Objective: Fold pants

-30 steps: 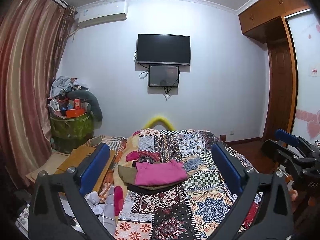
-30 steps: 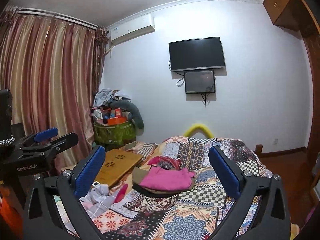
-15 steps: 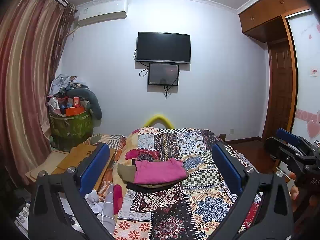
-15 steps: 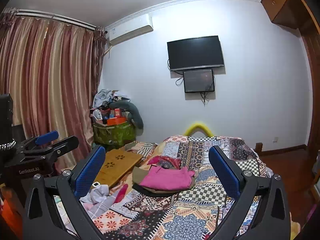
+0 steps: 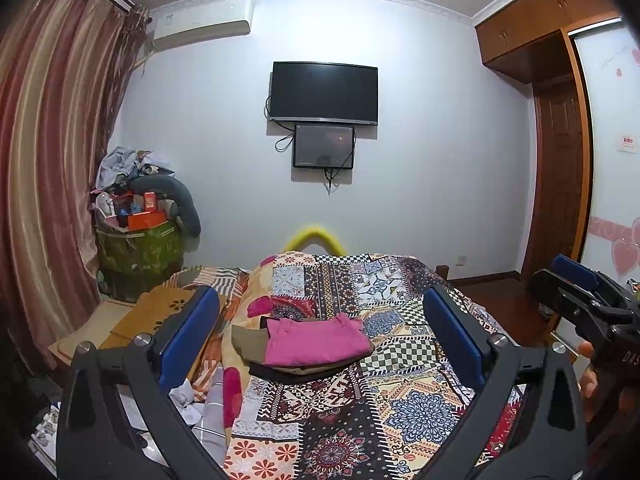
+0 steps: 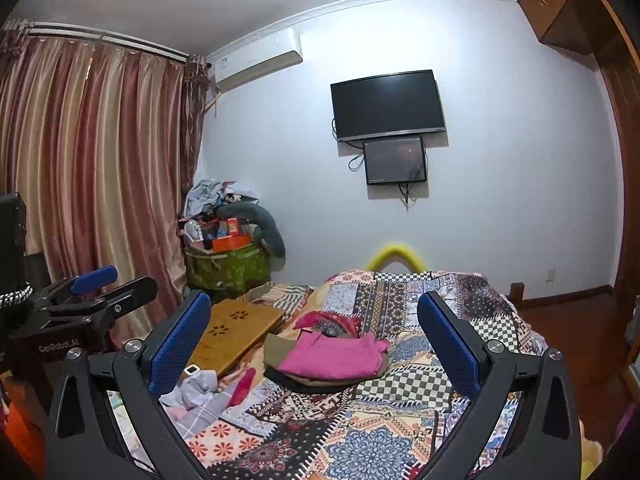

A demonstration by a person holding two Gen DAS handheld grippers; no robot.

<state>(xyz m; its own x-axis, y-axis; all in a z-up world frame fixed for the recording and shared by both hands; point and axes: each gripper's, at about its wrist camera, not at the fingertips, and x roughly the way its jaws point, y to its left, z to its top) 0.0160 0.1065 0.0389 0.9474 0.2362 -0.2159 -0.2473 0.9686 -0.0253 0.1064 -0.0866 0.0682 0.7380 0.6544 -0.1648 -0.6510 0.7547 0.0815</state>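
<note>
Pants (image 5: 316,346), pink atop a folded stack on the bed (image 5: 400,384), look soft and limp, best pinched at an edge; left gripper (image 5: 320,340) and right gripper (image 6: 316,344) gape wide, empty.

Dim, cool indoor light; heavy fisheye bending at black-vignetted edges; centre sharp, corners perhaps slightly soft.

My right tool (image 6: 314,344) hangs wide open above the bed (image 6: 400,432); folded pink pants (image 6: 334,356) lie straight ahead between its fingers.
</note>
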